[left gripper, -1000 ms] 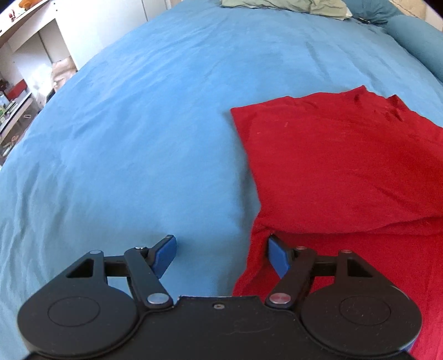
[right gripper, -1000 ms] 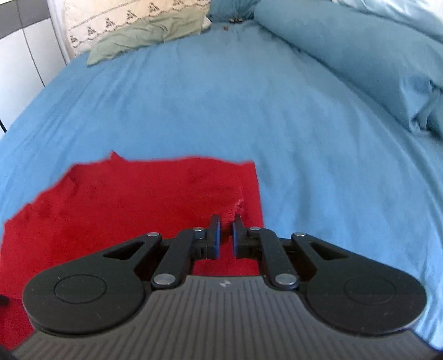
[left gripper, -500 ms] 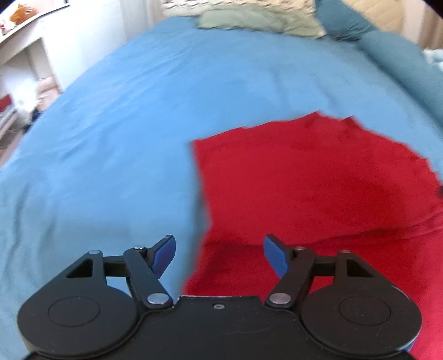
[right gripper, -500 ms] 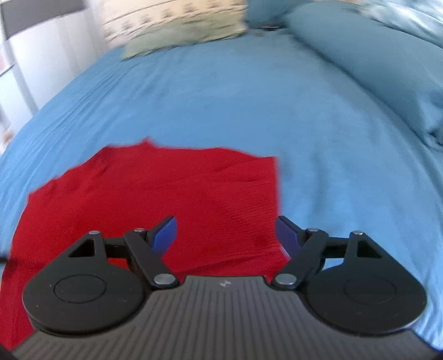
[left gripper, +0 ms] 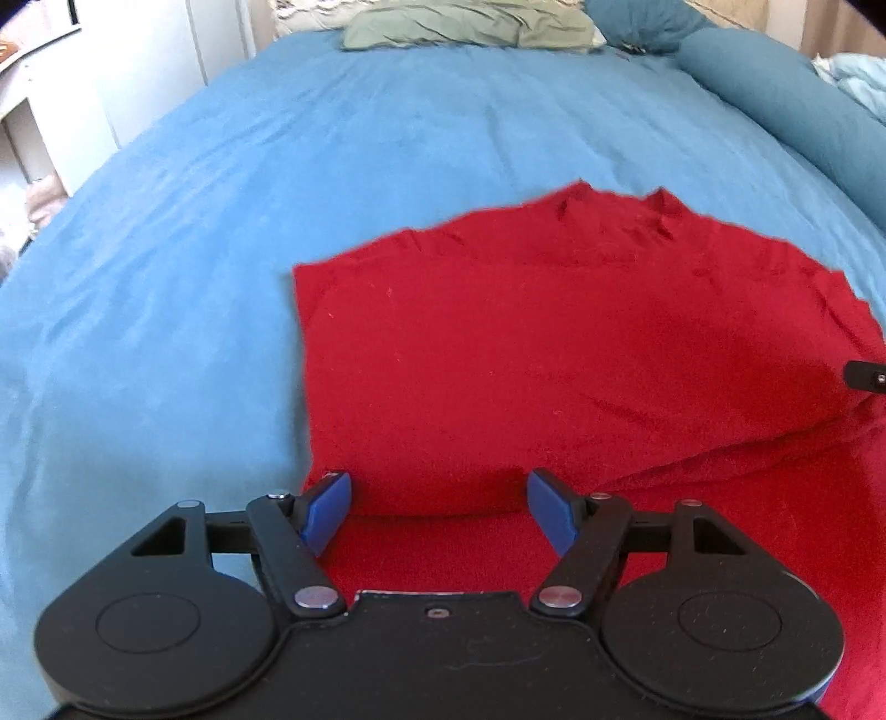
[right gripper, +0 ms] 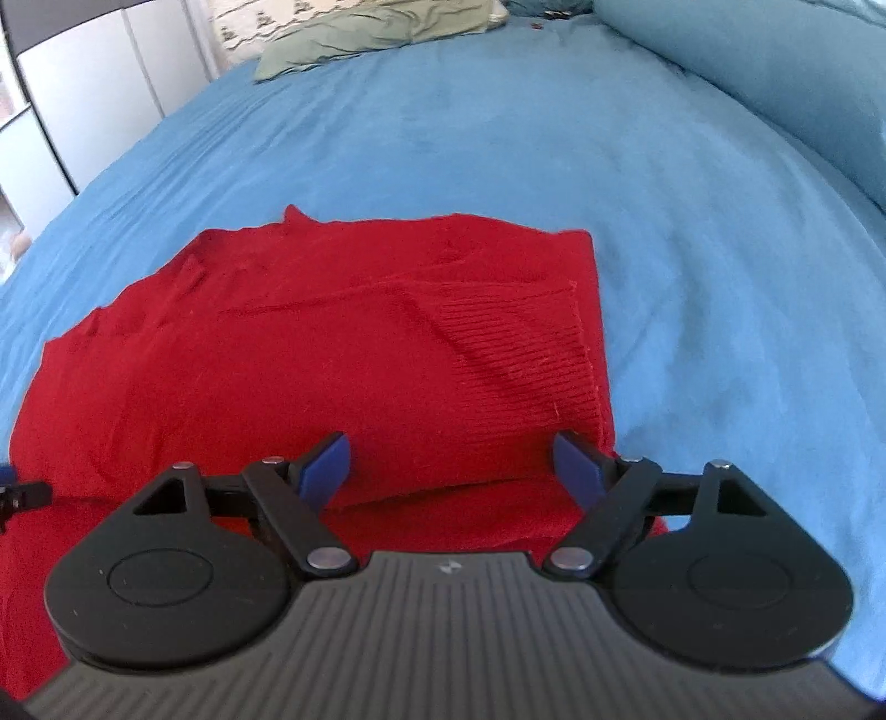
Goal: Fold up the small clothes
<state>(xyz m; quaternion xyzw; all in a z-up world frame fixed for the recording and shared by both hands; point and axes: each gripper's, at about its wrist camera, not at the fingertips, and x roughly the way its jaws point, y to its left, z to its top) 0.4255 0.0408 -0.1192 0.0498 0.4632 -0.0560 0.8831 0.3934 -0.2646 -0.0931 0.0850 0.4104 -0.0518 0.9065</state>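
Note:
A red knit garment (left gripper: 554, 343) lies folded on the blue bedspread (left gripper: 166, 249); it also shows in the right wrist view (right gripper: 310, 354), with a ribbed cuff or hem (right gripper: 526, 354) on top at its right edge. My left gripper (left gripper: 437, 507) is open and empty, its jaws spread over the near left fold of the garment. My right gripper (right gripper: 454, 465) is open and empty over the near right fold. A tip of the right gripper (left gripper: 866, 378) shows at the right edge of the left wrist view.
A green pillow (left gripper: 470, 22) and patterned pillow lie at the bed's head. A rolled teal duvet (left gripper: 786, 105) runs along the right side. White furniture (left gripper: 33, 111) stands left of the bed.
The right gripper has opened and let go of the garment's edge, which now lies folded over. Both grippers have shifted so the garment sits centred ahead of them.

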